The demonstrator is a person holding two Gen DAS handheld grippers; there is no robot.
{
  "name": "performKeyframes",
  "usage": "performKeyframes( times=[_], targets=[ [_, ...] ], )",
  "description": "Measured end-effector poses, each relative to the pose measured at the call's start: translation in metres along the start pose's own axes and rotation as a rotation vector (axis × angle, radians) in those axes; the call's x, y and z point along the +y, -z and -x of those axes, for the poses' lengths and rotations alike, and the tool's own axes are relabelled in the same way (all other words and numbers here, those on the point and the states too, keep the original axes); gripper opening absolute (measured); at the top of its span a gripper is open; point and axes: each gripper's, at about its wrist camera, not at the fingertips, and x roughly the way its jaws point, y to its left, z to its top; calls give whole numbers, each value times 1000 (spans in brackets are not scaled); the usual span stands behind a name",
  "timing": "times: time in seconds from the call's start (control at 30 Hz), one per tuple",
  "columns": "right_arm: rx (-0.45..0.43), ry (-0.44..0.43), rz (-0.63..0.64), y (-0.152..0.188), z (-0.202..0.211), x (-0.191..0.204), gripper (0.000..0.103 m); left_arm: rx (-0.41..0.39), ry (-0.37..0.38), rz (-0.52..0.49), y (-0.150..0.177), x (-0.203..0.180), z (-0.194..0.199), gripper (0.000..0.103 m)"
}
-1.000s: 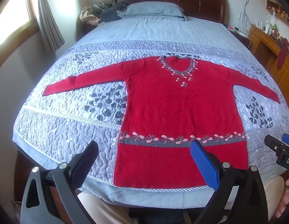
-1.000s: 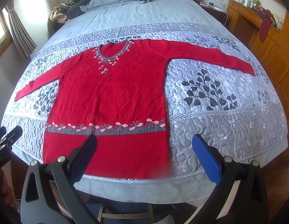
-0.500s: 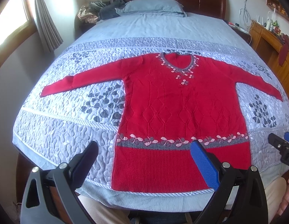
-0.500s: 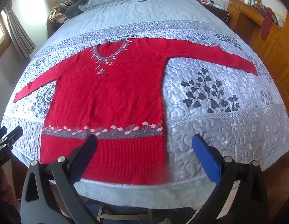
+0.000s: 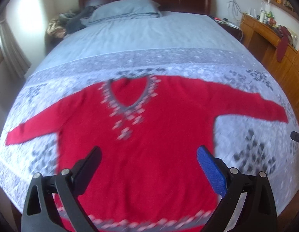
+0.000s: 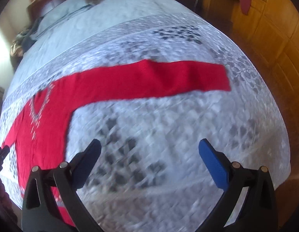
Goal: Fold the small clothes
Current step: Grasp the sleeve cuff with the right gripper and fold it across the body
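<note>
Item one: red sweater (image 5: pixel 153 135), spread flat and face-up on my quilted bedspread (image 5: pixel 246 154), both sleeves stretched out sideways, neckline toward the pillow (image 5: pixel 126 11). Item two: my left gripper (image 5: pixel 149 172), jaws spread wide and holding nothing, poised above the sweater's body. Item three: my right gripper (image 6: pixel 149 166), jaws likewise apart and empty, over bare quilt just beside the outstretched sleeve (image 6: pixel 168 79); both views motion-blurred.

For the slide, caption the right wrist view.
Open right hand-held gripper above the quilted bed, facing the red sweater's outstretched sleeve.
</note>
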Motion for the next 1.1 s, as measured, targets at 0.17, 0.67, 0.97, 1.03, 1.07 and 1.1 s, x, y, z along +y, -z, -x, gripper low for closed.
performKeyframes(
  times=[0.17,0.67,0.97,1.03,1.07,1.1],
  targets=[
    [80,51,-93,-65,-49,-92,100,11,51,-30,-49,-84,-52,99],
    [169,20,-182,-97,-134,-161,46,104,44,-46,-79,-157,-135,99],
    [47,-157,-206,-103,-79,-124,9,90,3,11,-68,-80,-125,99],
    [36,-179,-108,-106,-70,-75,9,89,-12,36,-65,-56,-122,99],
    [34,-180,-68,-108,-69,-54,9,93,-25,50,-64,-40,-121,99],
    [35,-182,-38,-108,-70,-34,9,96,-37,59,-63,-28,-121,99]
  ],
)
